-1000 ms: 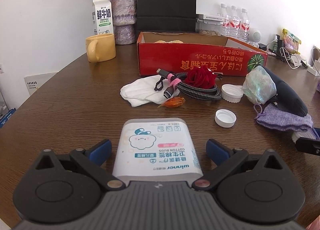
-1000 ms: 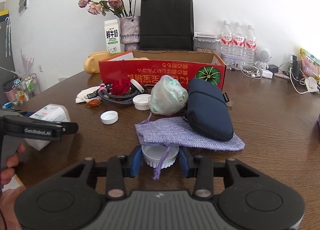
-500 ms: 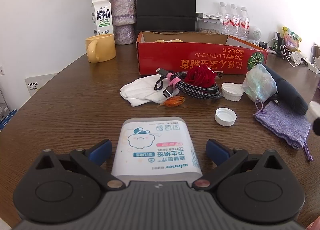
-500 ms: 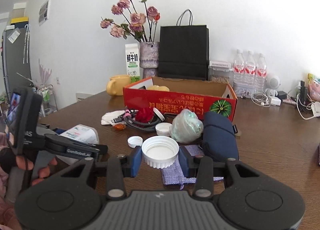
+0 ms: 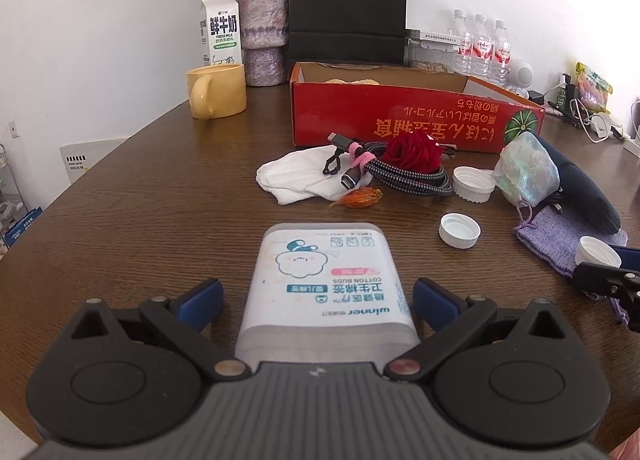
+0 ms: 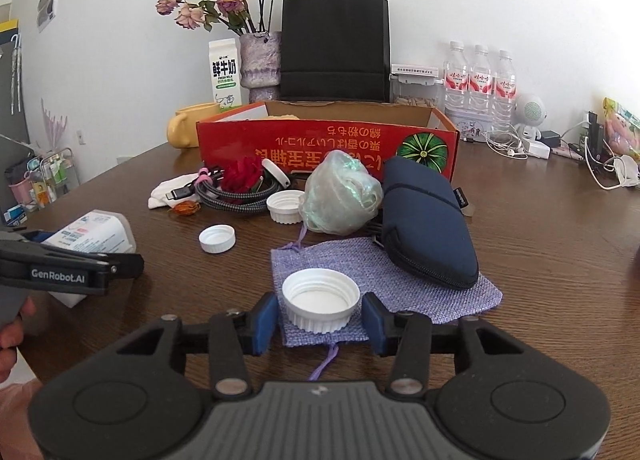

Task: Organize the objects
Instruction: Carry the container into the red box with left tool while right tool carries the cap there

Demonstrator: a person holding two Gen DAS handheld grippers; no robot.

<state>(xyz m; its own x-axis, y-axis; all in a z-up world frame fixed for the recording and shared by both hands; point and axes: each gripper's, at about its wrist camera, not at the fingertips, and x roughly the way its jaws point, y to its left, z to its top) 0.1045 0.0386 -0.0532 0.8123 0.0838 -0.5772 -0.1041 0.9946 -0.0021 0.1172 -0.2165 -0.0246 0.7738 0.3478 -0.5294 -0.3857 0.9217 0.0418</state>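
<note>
The right gripper [image 6: 320,318], which a second ago gripped the white lid [image 6: 320,303] at the near edge of the purple pouch [image 6: 384,292] and half a second ago carried it raised above the table, has come back down. The lid now sits on the pouch, at 6 o'clock from the iridescent bundle [image 6: 340,194], and the jaws are opening, gaps showing on both sides of it.

A lived-in home room: a round wooden worktop [image 6: 540,244] by a white wall carries a vase of dried roses [image 6: 259,60], a milk carton [image 6: 225,74], a yellow mug [image 5: 218,90], water bottles [image 6: 478,78], and tangled chargers far right [image 6: 516,144].
</note>
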